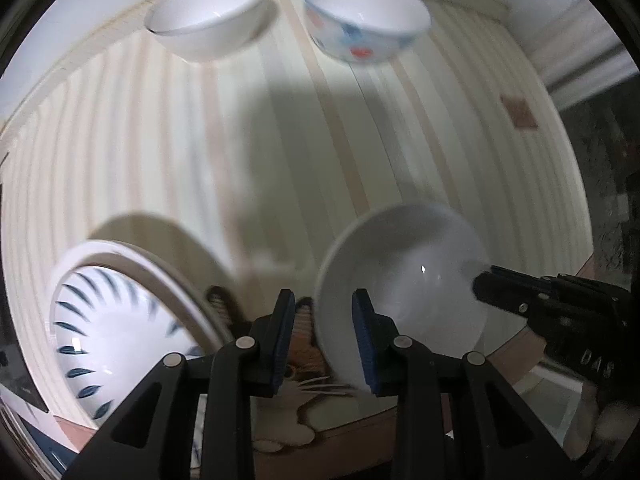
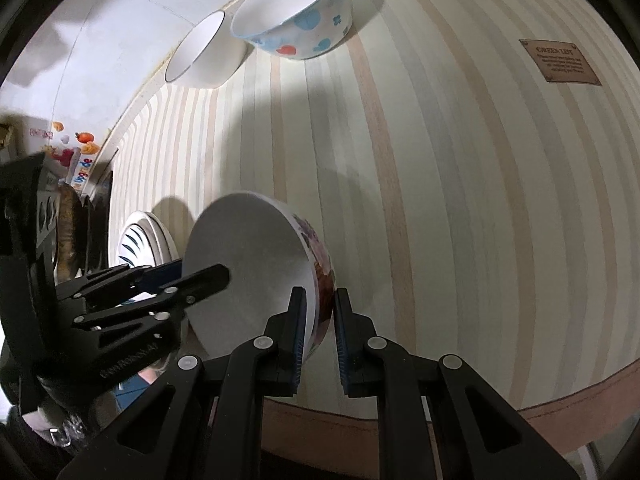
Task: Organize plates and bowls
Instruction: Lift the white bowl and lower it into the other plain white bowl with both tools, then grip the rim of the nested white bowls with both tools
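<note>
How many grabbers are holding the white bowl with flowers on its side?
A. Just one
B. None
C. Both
C. The right gripper pinches one side of the flowered bowl's rim, and the left gripper clamps the opposite side of the rim.

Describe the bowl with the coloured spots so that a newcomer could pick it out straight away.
Start at the striped tablecloth and look to its far edge by the white wall, where two bowls stand side by side. The spotted bowl is the one on the right, next to a plain white bowl. It alone has blue blotches and one red one on its outer wall, with a thin blue rim.
</note>
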`<move>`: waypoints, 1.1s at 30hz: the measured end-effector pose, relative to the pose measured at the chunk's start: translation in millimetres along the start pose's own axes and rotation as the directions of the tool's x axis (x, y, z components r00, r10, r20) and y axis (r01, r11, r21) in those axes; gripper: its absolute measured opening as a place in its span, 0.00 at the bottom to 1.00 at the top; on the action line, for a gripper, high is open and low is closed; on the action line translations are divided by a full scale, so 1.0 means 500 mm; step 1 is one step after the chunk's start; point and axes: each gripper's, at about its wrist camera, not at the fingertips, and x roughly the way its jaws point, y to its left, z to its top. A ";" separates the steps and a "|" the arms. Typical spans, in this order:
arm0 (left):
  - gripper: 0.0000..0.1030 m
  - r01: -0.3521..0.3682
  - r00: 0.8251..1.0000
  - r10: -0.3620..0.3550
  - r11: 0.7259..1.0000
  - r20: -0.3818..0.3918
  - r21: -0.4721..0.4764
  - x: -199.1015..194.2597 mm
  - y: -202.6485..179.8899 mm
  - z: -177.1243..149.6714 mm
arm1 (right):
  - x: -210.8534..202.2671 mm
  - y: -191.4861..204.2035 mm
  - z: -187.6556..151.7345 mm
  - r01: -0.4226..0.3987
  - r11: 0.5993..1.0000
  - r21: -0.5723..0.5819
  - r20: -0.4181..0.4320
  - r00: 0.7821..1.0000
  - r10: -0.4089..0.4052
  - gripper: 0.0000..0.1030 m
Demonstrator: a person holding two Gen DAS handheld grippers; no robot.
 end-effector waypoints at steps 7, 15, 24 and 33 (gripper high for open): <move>0.33 0.038 0.992 -0.024 0.993 0.126 -0.108 -0.103 0.083 0.102 | -0.099 -0.012 0.068 -0.045 0.998 0.048 0.072 0.997 0.041 0.18; 0.34 0.073 0.982 -0.009 0.940 0.189 -0.334 -0.089 0.261 0.265 | -0.110 0.124 0.309 -0.118 0.986 -0.115 0.167 0.977 0.136 0.39; 0.34 0.089 0.992 -0.043 0.906 0.119 -0.413 0.003 0.330 0.368 | 0.059 0.258 0.536 0.015 0.956 -0.294 0.080 0.997 0.009 0.39; 0.19 0.072 0.996 -0.050 0.929 0.071 -0.362 0.070 0.303 0.383 | 0.162 0.262 0.572 0.084 0.931 -0.355 0.016 0.996 -0.084 0.13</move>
